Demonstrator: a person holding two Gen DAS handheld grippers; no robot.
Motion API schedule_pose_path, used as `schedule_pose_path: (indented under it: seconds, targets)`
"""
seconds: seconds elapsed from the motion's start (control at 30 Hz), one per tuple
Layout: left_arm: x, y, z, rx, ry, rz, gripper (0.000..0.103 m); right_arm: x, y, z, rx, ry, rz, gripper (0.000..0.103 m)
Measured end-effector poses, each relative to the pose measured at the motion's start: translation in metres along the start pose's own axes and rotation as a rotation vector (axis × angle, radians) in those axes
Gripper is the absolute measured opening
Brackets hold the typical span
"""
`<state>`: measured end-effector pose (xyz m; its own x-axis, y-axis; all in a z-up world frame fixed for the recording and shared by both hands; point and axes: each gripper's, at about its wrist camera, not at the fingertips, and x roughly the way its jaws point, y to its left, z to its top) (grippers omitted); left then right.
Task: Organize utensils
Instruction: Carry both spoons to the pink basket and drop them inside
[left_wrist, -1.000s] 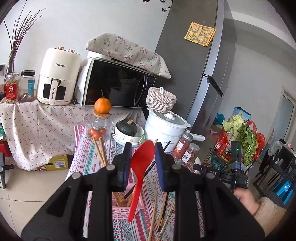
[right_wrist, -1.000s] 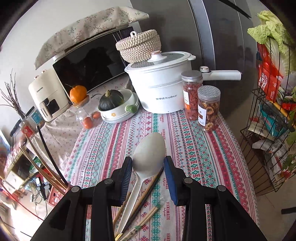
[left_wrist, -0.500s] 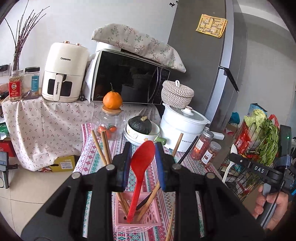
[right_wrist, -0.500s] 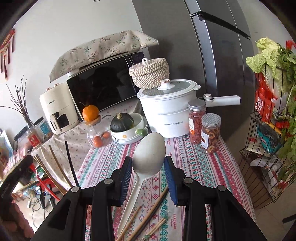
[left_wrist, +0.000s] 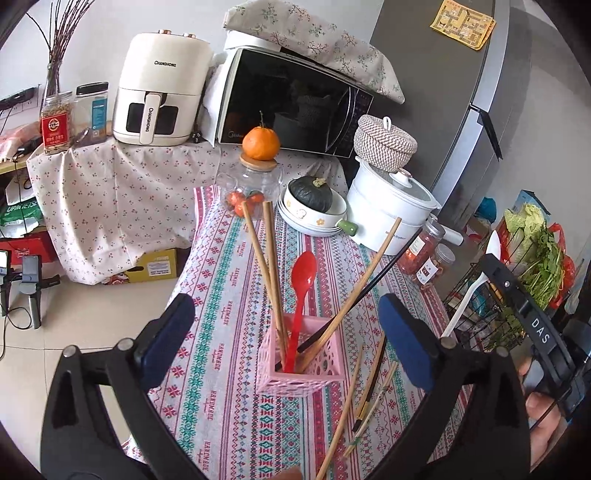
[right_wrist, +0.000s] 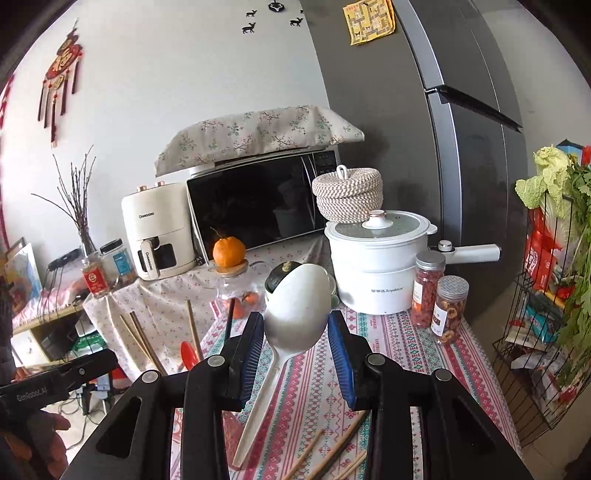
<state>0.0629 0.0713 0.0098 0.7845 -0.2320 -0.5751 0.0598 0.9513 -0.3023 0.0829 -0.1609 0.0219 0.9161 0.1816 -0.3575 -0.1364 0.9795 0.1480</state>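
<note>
A pink lattice holder stands on the patterned tablecloth with a red spoon and several chopsticks upright in it. My left gripper is open and empty, its jaws wide on either side of the holder and above it. More chopsticks lie loose on the cloth right of the holder. My right gripper is shut on a white spoon, bowl up, held above the table; it also shows in the left wrist view.
Behind the holder stand a glass jar with an orange on it, a bowl with a dark squash, a white pot and two spice jars. A wire rack of vegetables stands to the right.
My left gripper has opened and let go of the red spoon, which now stands in the pink holder. My right gripper has lifted the white spoon higher.
</note>
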Motion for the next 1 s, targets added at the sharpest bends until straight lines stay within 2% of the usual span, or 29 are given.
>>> schedule_pose_path:
  seconds: [0.17, 0.3, 0.47, 0.8, 0.9, 0.97, 1.0]
  targets:
    - [0.001, 0.016, -0.015, 0.064, 0.108, 0.066, 0.101, -0.004, 0.037, -0.007, -0.063, -0.056, 0.001, 0.037]
    - [0.008, 0.026, -0.034, 0.112, 0.209, 0.063, 0.101, 0.003, 0.062, -0.015, -0.104, -0.091, -0.020, 0.037]
    - [0.014, 0.038, -0.050, 0.120, 0.304, 0.048, 0.101, 0.016, 0.083, -0.028, -0.141, -0.124, -0.085, 0.037]
    - [0.010, 0.045, -0.053, 0.113, 0.322, 0.042, 0.101, 0.042, 0.097, -0.050, -0.173, -0.108, -0.150, 0.037]
    - [0.012, 0.044, -0.054, 0.121, 0.324, 0.040, 0.101, 0.048, 0.096, -0.055, -0.157, -0.075, -0.127, 0.037]
    - [0.013, 0.043, -0.055, 0.122, 0.326, 0.039, 0.101, 0.049, 0.095, -0.056, -0.148, -0.035, -0.091, 0.045]
    - [0.014, 0.043, -0.055, 0.121, 0.328, 0.039, 0.101, 0.048, 0.093, -0.055, -0.136, -0.024, -0.065, 0.060]
